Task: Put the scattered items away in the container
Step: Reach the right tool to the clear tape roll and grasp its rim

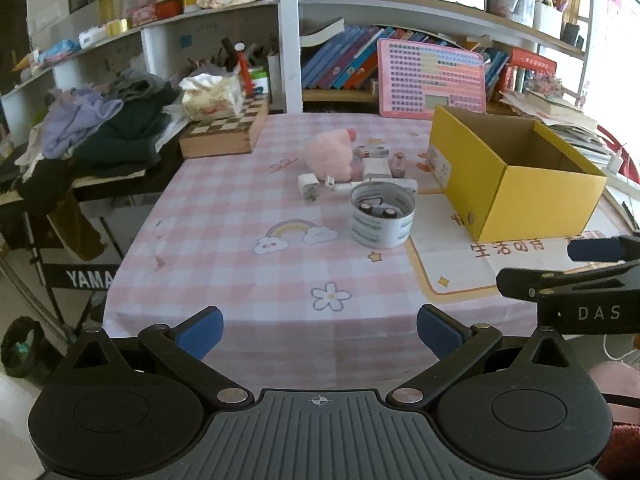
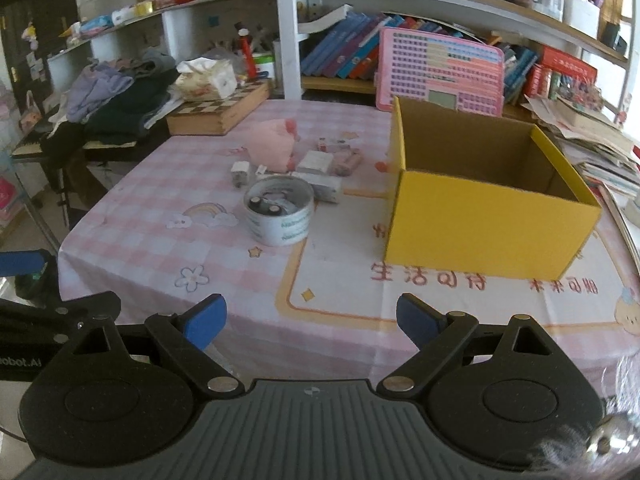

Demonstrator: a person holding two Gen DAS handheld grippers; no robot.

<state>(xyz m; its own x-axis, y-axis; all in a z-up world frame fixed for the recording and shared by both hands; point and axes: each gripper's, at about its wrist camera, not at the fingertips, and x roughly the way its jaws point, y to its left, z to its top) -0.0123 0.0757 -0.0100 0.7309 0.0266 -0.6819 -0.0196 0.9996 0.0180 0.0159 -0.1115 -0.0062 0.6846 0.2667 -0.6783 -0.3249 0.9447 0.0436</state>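
Desk (image 1: 248, 208) w/ pink check cloth; yellow box (image 2: 492, 220) open-topped on its right side, and left of it a tape roll (image 2: 279, 210) w/ small bits inside, then behind it a pink plush (image 1: 330, 156), charger (image 1: 308, 184) & small packets in a loose cluster. Bookshelves (image 1: 340, 56) along the back wall, chessboard (image 1: 226, 130) & clothes pile (image 1: 100, 120) at back left. Left gripper (image 1: 320, 334) & right gripper (image 2: 312, 320) both at the near edge, fingers spread, holding nothing.
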